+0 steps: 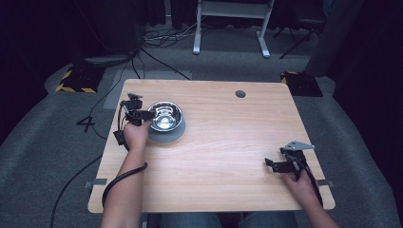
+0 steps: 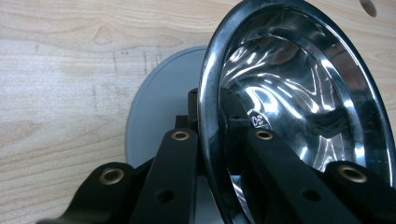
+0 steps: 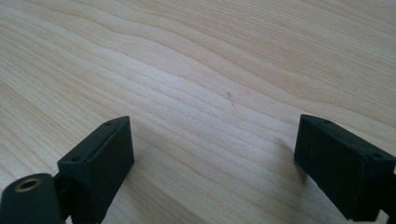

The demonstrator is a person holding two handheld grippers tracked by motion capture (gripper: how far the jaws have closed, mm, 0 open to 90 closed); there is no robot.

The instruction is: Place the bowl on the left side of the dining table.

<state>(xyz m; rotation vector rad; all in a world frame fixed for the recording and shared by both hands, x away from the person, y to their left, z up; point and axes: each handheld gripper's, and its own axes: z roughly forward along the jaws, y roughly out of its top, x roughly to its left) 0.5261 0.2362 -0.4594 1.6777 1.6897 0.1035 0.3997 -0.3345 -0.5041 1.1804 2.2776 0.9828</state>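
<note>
A shiny steel bowl (image 1: 165, 115) is at the left rear of the wooden table (image 1: 218, 156), over a round grey mat (image 1: 172, 137). My left gripper (image 1: 145, 115) is shut on the bowl's left rim. In the left gripper view the rim (image 2: 208, 116) runs between the two black jaws of my left gripper (image 2: 212, 106), one inside the bowl (image 2: 299, 93) and one outside. The bowl is tilted against the grey mat (image 2: 159, 116); I cannot tell whether it touches the mat. My right gripper (image 1: 274, 157) rests open near the front right, and between its jaws (image 3: 215, 149) is bare wood.
A round cable hole (image 1: 240, 93) lies in the table's back middle. The person's forearms come in over the front edge. Beyond the table, cables (image 1: 142, 61) and white desk legs (image 1: 196, 28) stand on the grey carpet.
</note>
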